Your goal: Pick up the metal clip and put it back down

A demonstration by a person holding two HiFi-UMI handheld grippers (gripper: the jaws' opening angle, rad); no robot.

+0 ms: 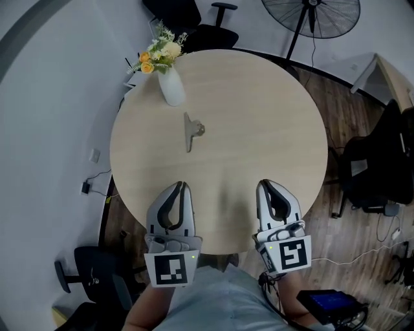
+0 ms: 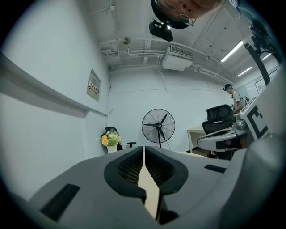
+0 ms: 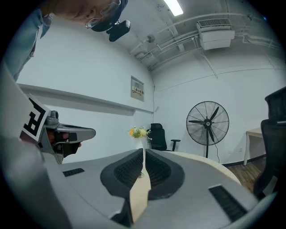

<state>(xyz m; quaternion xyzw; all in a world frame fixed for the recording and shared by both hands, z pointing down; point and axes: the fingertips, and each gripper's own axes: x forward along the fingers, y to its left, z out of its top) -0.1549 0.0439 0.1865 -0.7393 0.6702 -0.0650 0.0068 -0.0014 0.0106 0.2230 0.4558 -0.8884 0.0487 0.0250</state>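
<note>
The metal clip lies flat on the round wooden table, left of the middle and just in front of the vase. Both grippers hover over the near edge of the table, well short of the clip. My left gripper points at the clip from nearer me, with its jaws together and nothing between them. To its right, my right gripper is shut as well and holds nothing. In the left gripper view the fingertips of the left gripper meet. The right gripper shows the same in its own view.
A white vase of flowers stands at the table's far left, close behind the clip. A standing fan and a black chair are beyond the table. Another black chair is at the right.
</note>
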